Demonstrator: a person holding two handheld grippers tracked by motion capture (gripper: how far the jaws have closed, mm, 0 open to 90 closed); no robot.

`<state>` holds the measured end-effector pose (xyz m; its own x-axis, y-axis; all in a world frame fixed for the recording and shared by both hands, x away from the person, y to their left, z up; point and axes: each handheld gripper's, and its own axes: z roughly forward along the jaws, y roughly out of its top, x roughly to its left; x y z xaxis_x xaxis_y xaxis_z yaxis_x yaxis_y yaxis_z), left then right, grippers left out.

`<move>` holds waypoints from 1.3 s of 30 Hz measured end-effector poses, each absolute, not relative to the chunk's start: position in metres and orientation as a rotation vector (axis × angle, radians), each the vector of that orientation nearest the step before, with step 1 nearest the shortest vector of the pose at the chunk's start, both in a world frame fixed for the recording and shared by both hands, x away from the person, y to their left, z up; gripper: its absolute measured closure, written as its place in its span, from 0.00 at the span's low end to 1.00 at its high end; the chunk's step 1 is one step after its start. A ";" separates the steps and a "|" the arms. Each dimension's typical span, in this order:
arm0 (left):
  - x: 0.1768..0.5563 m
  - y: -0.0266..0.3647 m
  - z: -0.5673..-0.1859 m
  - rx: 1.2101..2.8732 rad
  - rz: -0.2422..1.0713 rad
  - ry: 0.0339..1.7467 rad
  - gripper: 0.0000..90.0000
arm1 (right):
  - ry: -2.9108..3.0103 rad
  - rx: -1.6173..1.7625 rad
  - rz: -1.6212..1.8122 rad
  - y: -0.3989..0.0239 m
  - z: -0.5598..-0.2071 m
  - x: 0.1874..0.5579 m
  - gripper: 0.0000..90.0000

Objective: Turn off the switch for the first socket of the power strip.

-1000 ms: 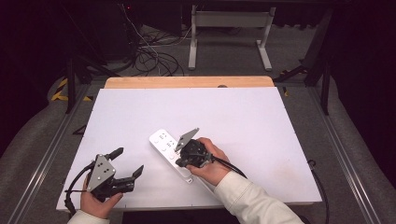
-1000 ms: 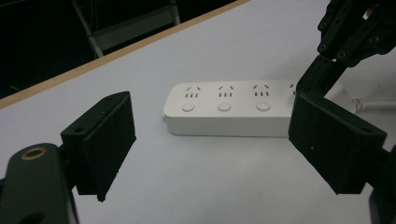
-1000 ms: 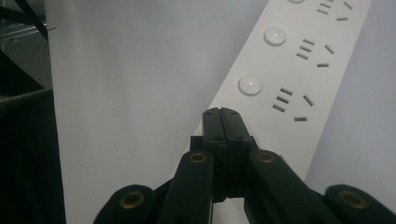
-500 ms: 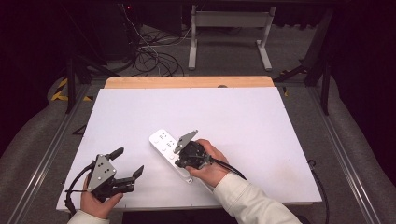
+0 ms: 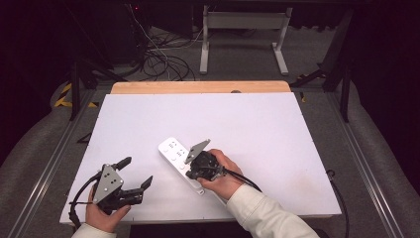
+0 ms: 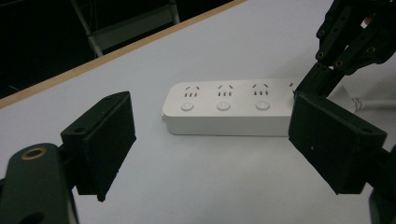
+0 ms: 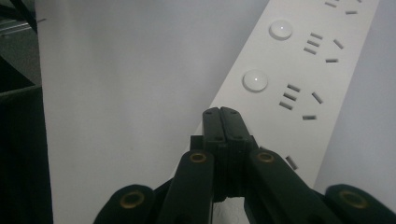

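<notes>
A white power strip (image 5: 173,151) with round buttons lies slantwise on the white table (image 5: 257,129), near the front middle. My right gripper (image 5: 190,169) is shut, empty, its tips down over the strip's nearer half; in the right gripper view the closed tips (image 7: 222,112) sit at the strip's (image 7: 299,79) edge. My left gripper (image 5: 135,172) rests open at the front left, aimed at the strip. In the left gripper view its jaws stand wide apart before the strip (image 6: 224,107), with the right gripper (image 6: 350,42) at the strip's far right end.
A wooden strip (image 5: 198,87) edges the table's far side. Beyond it on the floor are tangled cables (image 5: 158,59) and a metal stand (image 5: 242,29). Metal rails (image 5: 44,168) run along both sides of the table.
</notes>
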<state>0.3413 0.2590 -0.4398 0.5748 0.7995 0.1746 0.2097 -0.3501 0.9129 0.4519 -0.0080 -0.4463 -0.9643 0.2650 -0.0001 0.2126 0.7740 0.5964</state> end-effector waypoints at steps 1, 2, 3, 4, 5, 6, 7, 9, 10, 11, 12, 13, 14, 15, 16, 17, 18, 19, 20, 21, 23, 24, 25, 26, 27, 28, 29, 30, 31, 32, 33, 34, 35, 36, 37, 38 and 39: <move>0.341 0.259 -0.440 1.862 0.784 0.819 0.17 | 2.879 0.387 0.958 -0.008 -0.447 0.452 1.00; 0.341 0.259 -0.440 1.861 0.783 0.820 0.17 | 2.884 0.396 0.964 -0.008 -0.447 0.452 1.00; 0.341 0.259 -0.440 1.862 0.783 0.820 0.17 | 2.884 0.396 0.964 -0.008 -0.447 0.452 1.00; 0.341 0.259 -0.440 1.864 0.784 0.819 0.17 | 2.884 0.389 0.961 -0.008 -0.447 0.453 1.00; 0.341 0.259 -0.440 1.864 0.784 0.820 0.17 | 2.883 0.388 0.962 -0.008 -0.447 0.453 1.00; 0.341 0.259 -0.440 1.863 0.784 0.820 0.17 | 2.884 0.391 0.961 -0.008 -0.447 0.453 1.00; 0.341 0.259 -0.440 1.862 0.783 0.821 0.17 | 2.884 0.392 0.961 -0.008 -0.447 0.453 1.00; 0.341 0.259 -0.440 1.861 0.783 0.821 0.17 | 2.883 0.396 0.962 -0.008 -0.447 0.453 1.00; 0.342 0.259 -0.440 1.864 0.784 0.820 0.17 | 2.884 0.398 0.961 -0.008 -0.447 0.453 1.00; 0.341 0.259 -0.440 1.864 0.784 0.820 0.17 | 2.889 0.401 0.961 -0.008 -0.447 0.453 1.00; 0.342 0.259 -0.440 1.865 0.783 0.820 0.17 | 2.891 0.400 0.963 -0.008 -0.447 0.454 1.00; 0.342 0.259 -0.440 1.865 0.783 0.819 0.17 | 2.893 0.399 0.964 -0.008 -0.447 0.454 1.00; 0.342 0.259 -0.440 1.864 0.782 0.820 0.17 | 2.894 0.401 0.964 -0.008 -0.447 0.454 1.00; 0.342 0.258 -0.440 1.861 0.777 0.824 0.17 | 2.894 0.408 0.965 -0.008 -0.447 0.454 1.00; 0.342 0.258 -0.440 1.859 0.775 0.825 0.17 | 2.894 0.409 0.964 -0.008 -0.447 0.454 1.00; 0.342 0.258 -0.440 1.858 0.775 0.826 0.17 | 2.894 0.408 0.964 -0.008 -0.447 0.454 1.00; 0.342 0.259 -0.440 1.862 0.781 0.822 0.17 | 2.894 0.404 0.961 -0.008 -0.447 0.454 1.00; 0.342 0.259 -0.440 1.863 0.782 0.821 0.17 | 2.894 0.404 0.961 -0.008 -0.447 0.454 1.00; 0.342 0.259 -0.440 1.863 0.781 0.822 0.17 | 2.894 0.403 0.958 -0.008 -0.447 0.454 1.00; 0.341 0.258 -0.440 1.859 0.775 0.826 0.17 | 2.896 0.401 0.957 -0.008 -0.447 0.454 1.00; 0.342 0.259 -0.440 1.863 0.781 0.822 0.17 | 2.901 0.400 0.953 -0.008 -0.446 0.454 1.00; 0.342 0.258 -0.441 1.859 0.776 0.826 0.17 | 2.902 0.405 0.956 -0.008 -0.446 0.455 1.00; 0.342 0.258 -0.441 1.860 0.777 0.825 0.17 | 2.901 0.413 0.958 -0.008 -0.447 0.455 1.00; 0.342 0.258 -0.441 1.859 0.777 0.825 0.17 | 2.901 0.413 0.961 -0.008 -0.447 0.455 1.00; 0.342 0.258 -0.441 1.859 0.776 0.826 0.17 | 2.905 0.407 0.963 -0.008 -0.447 0.455 1.00; 0.342 0.258 -0.440 1.863 0.783 0.821 0.17 | 2.906 0.408 0.963 -0.008 -0.447 0.456 1.00; 0.342 0.258 -0.440 1.864 0.782 0.821 0.17 | 2.907 0.411 0.963 -0.008 -0.447 0.456 1.00; 0.342 0.258 -0.440 1.864 0.783 0.821 0.17 | 2.907 0.412 0.964 -0.008 -0.447 0.456 1.00; 0.342 0.258 -0.440 1.864 0.783 0.820 0.17 | 2.907 0.413 0.964 -0.008 -0.447 0.456 1.00; 0.342 0.258 -0.440 1.864 0.782 0.821 0.17 | 2.907 0.414 0.965 -0.009 -0.447 0.456 1.00; 0.342 0.258 -0.440 1.864 0.783 0.821 0.17 | 2.906 0.415 0.966 -0.009 -0.447 0.455 1.00; 0.342 0.258 -0.440 1.865 0.781 0.822 0.17 | 2.904 0.416 0.966 -0.009 -0.447 0.455 1.00; 0.342 0.258 -0.440 1.866 0.782 0.821 0.17 | 2.902 0.416 0.966 -0.008 -0.447 0.455 1.00; 0.342 0.258 -0.440 1.866 0.782 0.821 0.17 | 2.901 0.412 0.962 -0.008 -0.447 0.454 1.00; 0.342 0.258 -0.440 1.866 0.782 0.821 0.17 | 2.901 0.412 0.962 -0.008 -0.447 0.454 1.00; 0.342 0.258 -0.440 1.867 0.783 0.820 0.17 | 2.900 0.412 0.961 -0.008 -0.447 0.454 1.00; 0.342 0.258 -0.440 1.867 0.786 0.819 0.17 | 2.900 0.411 0.958 -0.008 -0.447 0.454 1.00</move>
<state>0.3417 0.2578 -0.4404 0.5744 0.7990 0.1778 0.2111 -0.3544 0.9110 0.4540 -0.0076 -0.4469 -0.9626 0.2698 0.0263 0.2324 0.7712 0.5927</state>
